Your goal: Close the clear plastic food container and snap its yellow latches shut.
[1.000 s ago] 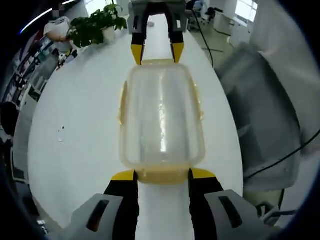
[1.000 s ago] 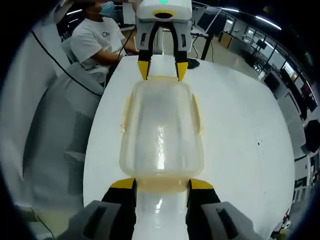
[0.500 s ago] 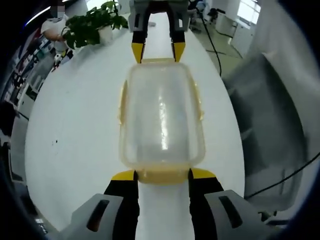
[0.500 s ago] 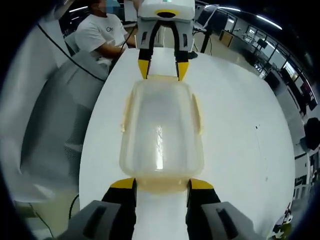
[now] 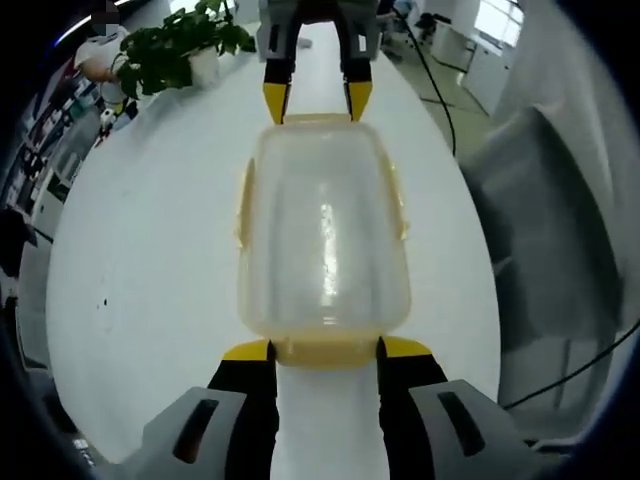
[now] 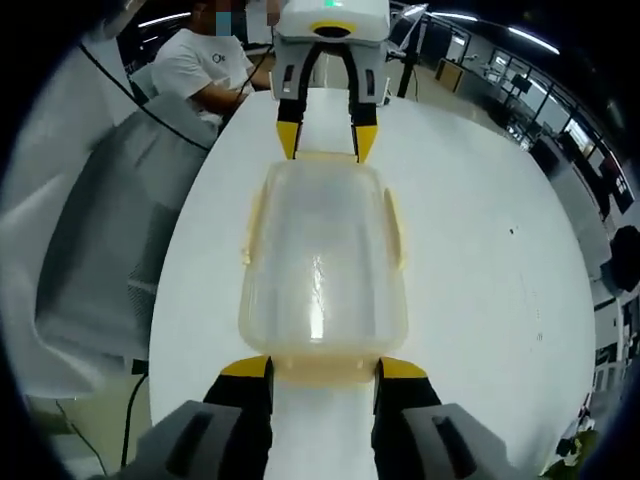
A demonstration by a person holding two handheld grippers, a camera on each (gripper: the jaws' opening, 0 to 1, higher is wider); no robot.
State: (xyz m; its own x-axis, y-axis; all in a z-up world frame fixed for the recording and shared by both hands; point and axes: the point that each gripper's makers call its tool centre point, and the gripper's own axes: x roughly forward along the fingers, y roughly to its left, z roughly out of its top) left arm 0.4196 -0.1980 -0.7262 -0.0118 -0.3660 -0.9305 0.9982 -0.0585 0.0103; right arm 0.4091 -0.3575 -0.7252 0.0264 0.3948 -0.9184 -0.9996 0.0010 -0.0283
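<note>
Nothing on the desk (image 5: 150,250) has shifted; both tongs, left tongs (image 5: 325,350) and right tongs (image 6: 322,365), stand wide, straddling the container's (image 5: 322,230) end latches (image 5: 325,350). Press each squarely inward.

A white counter (image 5: 150,270) is seen in both views, long and rounded at its edges. In the left gripper view, a potted plant (image 5: 180,50) with green leaves in a white pot stands on the counter's far left part. A small dark speck (image 5: 104,300) is seen on the counter's left side. A grey chair (image 5: 545,250) stands beside the counter's right edge, and a black cable (image 5: 575,365) is run across its lower part. In the right gripper view, a person (image 6: 205,62) in a white shirt is seated at the counter's far left end. A grey chair (image 6: 115,220) is set just beside the counter's left edge, with a black cable (image 6: 135,85) draped over it. Desks (image 6: 540,125) are seen further back on the right.
</note>
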